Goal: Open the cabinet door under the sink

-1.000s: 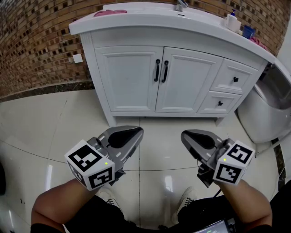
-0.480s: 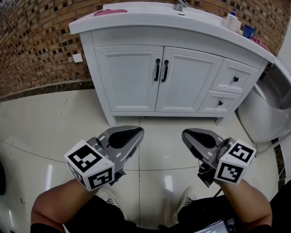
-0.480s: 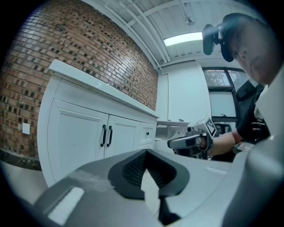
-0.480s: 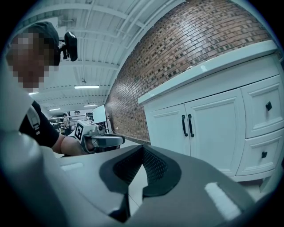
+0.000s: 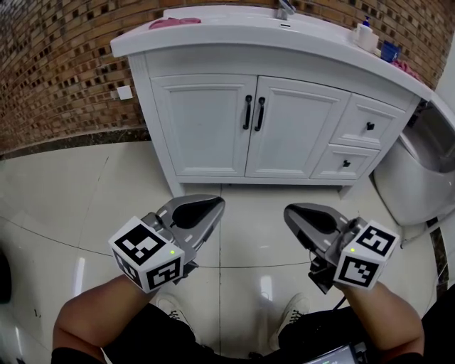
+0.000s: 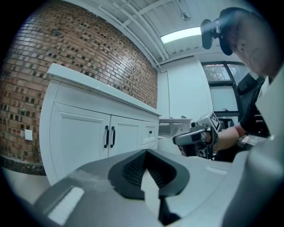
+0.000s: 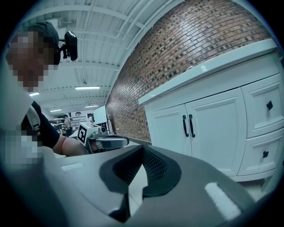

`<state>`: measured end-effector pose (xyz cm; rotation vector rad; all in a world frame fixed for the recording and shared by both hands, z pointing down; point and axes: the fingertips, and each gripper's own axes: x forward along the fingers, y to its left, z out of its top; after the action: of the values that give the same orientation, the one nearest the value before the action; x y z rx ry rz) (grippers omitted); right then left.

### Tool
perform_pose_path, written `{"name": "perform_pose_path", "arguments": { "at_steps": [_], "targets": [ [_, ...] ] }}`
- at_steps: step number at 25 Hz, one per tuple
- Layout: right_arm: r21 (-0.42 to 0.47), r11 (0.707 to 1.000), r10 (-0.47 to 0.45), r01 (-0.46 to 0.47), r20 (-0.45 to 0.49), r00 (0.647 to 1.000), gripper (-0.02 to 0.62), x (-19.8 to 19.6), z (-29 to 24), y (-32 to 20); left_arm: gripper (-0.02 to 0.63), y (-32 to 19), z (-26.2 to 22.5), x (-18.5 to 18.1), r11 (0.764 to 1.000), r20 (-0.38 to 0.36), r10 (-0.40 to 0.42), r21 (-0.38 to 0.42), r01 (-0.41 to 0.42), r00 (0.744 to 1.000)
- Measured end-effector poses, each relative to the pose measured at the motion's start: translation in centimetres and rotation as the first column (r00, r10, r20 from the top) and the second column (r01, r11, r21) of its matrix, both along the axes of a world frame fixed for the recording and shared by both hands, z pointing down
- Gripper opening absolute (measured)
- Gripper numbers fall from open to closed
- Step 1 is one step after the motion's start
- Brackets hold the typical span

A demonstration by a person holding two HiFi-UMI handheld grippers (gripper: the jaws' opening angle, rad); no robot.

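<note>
Head view: left gripper and right gripper side by side over tiled floor, near side, well apart from white cabinet. Both jaw pairs pressed together, holding nothing. Cabinet doors closed under sink; two black handles flank middle seam.

Left gripper view: jaws together. Doors far left, closed. Right gripper at right.

Right gripper view: jaws together, no grip on anything. Closed doors far right. Left gripper at left.

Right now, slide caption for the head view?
Left gripper and right gripper, both shut and empty, held above the tiled floor, short of the white sink cabinet, its doors closed.
</note>
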<state>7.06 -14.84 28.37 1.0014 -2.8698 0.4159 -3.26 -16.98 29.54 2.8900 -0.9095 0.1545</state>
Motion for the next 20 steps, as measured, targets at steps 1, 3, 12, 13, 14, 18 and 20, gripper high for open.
{"name": "perform_pose_path", "arguments": {
  "at_steps": [1, 3, 12, 13, 14, 18, 20],
  "targets": [
    [0.0, 1.0, 0.001, -0.001, 0.001, 1.0, 0.005, 0.1, 0.0, -0.1, 0.008, -0.1, 0.0, 0.2, 1.0, 0.001, 0.007, 0.007, -0.007, 1.0],
    [0.003, 1.0, 0.006, -0.006, 0.008, 1.0, 0.005, 0.3, -0.1, -0.3, 0.008, -0.3, 0.0, 0.5, 0.999, 0.003, 0.017, 0.03, -0.017, 1.0],
    [-0.011, 1.0, 0.019, -0.019, 0.07, 0.997, 0.005, 1.1, -0.6, -0.8, 0.047, -4.2, -0.7, 1.8, 0.996, 0.055, -0.015, 0.089, 0.01, 0.998],
    [-0.01, 1.0, 0.016, -0.016, 0.072, 0.997, 0.005, 1.0, -0.7, -0.8, 0.062, -5.0, -0.5, 1.9, 0.996, 0.061, -0.024, 0.089, 0.018, 0.998],
    [-0.007, 1.0, 0.013, -0.012, 0.074, 0.997, 0.005, 1.0, -0.7, -0.8, 0.069, -5.8, -0.4, 2.1, 0.995, 0.071, -0.035, 0.096, 0.028, 0.997],
    [-0.002, 1.0, 0.008, -0.008, 0.075, 0.997, 0.005, 1.3, -0.7, -0.9, 0.103, -9.8, -0.1, 3.2, 0.988, 0.084, -0.083, 0.135, 0.072, 0.993],
    [-0.006, 1.0, 0.012, -0.011, 0.081, 0.997, 0.005, 1.4, -0.6, -1.1, 0.104, -11.6, -0.2, 3.9, 0.986, 0.068, -0.103, 0.142, 0.092, 0.992]
  ]
}}
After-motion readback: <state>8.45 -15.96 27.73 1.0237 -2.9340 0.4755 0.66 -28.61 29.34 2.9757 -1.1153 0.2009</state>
